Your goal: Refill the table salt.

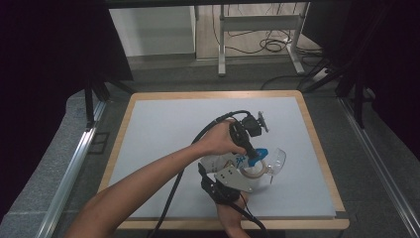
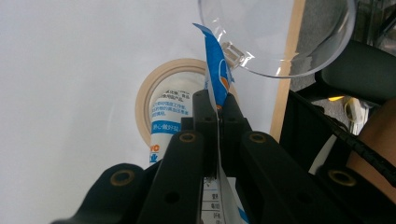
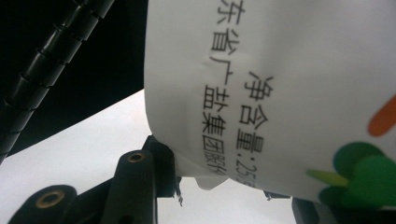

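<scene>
A white bag [image 1: 221, 161] with a blue top edge [image 2: 215, 60] and printed text [image 3: 280, 70] stands over a beige tape roll [image 1: 254, 172] [image 2: 145, 93] on the white mat. My left gripper [image 1: 254, 155] [image 2: 218, 108] comes in from above and is shut on the bag's blue top edge. Low at the front, my right gripper [image 1: 224, 171] [image 3: 224, 189], with the grey plate on it, has its jaws closed on the lower body of the bag. A clear plastic bowl [image 1: 278, 160] [image 2: 280, 42] lies tipped just right of the roll.
The white mat [image 1: 168, 129] lies on a wood-edged board [image 1: 317, 144]. Cables trail from both grippers toward the front edge. Black stands and a desk frame [image 1: 257, 25] sit beyond the far edge.
</scene>
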`<move>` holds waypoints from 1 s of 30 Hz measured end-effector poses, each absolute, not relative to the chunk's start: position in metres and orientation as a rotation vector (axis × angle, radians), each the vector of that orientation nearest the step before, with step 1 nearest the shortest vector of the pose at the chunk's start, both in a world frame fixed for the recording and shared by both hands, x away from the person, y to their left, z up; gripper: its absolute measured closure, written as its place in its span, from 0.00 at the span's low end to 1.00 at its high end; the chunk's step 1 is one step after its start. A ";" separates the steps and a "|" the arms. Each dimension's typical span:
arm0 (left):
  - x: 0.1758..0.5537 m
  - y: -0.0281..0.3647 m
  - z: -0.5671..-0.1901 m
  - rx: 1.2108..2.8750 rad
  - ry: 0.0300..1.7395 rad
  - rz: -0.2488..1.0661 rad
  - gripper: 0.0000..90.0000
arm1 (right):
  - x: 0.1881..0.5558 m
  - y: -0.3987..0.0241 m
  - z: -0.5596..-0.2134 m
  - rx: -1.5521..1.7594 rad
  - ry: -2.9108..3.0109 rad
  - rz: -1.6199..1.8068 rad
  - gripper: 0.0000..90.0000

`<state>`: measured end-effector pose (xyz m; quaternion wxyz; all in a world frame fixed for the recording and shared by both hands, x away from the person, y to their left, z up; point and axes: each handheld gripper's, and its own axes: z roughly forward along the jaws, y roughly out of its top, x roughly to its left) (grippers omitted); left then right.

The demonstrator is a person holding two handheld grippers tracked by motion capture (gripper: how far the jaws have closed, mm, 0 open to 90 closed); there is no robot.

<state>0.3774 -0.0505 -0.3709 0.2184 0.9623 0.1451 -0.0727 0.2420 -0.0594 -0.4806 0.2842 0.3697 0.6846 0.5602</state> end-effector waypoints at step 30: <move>0.379 -0.055 -0.374 2.663 0.398 -0.222 1.00 | 0.242 -0.064 -0.482 0.984 1.833 1.475 0.63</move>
